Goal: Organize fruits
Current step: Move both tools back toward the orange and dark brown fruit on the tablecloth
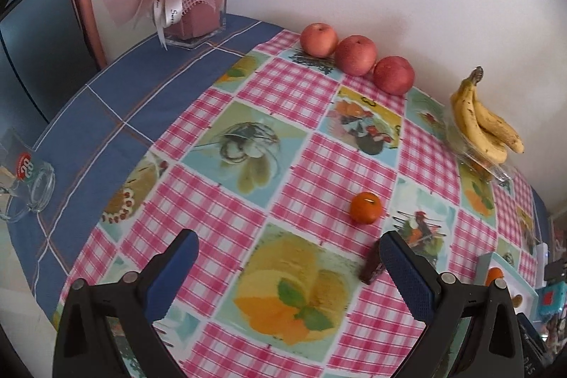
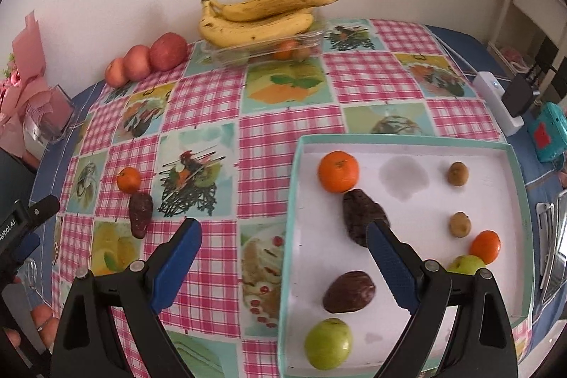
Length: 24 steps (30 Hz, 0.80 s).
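Observation:
My left gripper (image 1: 288, 248) is open above the checked tablecloth, nothing between its fingers. A small orange (image 1: 366, 207) lies just ahead of it, with a dark brown fruit (image 1: 370, 266) beside the right fingertip. My right gripper (image 2: 283, 229) is open too, straddling the left rim of a white tray (image 2: 294, 201). In the tray lie an orange (image 2: 338, 171), two dark brown fruits (image 2: 359, 213) (image 2: 349, 291), a green apple (image 2: 328, 343), two small brown fruits (image 2: 458, 173) and another orange (image 2: 485, 247). The loose orange (image 2: 129, 180) and dark fruit (image 2: 140, 213) lie left of the tray.
Three red apples (image 1: 356, 55) line the wall. Bananas (image 1: 483, 126) rest on a clear plastic container (image 2: 248, 50). A pink bouquet in a glass vase (image 1: 193, 20) stands at the back left, a glass mug (image 1: 30, 183) at the left edge. A white charger box (image 2: 496, 98) sits right.

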Tool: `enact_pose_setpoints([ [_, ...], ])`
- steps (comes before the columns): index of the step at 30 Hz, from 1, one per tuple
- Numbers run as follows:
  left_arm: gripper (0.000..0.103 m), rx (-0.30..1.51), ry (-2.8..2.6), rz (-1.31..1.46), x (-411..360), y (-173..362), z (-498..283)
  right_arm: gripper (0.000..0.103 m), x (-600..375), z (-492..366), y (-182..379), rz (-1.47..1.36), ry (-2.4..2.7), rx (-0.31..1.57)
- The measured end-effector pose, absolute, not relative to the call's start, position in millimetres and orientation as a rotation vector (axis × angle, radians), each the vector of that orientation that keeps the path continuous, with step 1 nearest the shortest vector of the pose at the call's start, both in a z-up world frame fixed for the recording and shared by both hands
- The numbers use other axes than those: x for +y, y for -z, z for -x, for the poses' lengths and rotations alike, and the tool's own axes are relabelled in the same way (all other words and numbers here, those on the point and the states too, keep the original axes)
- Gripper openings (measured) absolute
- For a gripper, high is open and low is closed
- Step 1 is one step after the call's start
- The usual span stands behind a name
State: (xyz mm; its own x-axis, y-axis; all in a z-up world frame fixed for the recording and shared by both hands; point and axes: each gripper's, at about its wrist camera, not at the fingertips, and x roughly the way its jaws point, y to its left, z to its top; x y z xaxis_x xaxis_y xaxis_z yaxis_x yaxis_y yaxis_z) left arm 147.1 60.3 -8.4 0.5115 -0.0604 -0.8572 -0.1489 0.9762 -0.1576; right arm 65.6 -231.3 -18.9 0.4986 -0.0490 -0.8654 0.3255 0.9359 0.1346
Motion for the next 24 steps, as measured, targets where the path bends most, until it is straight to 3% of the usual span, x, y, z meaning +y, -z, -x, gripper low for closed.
enact_pose_setpoints([
  [24, 0.103, 1.107, -0.005, 0.167, 80, 39, -174, 0.094, -152, -108, 38, -0.185, 0.134, 1.085],
])
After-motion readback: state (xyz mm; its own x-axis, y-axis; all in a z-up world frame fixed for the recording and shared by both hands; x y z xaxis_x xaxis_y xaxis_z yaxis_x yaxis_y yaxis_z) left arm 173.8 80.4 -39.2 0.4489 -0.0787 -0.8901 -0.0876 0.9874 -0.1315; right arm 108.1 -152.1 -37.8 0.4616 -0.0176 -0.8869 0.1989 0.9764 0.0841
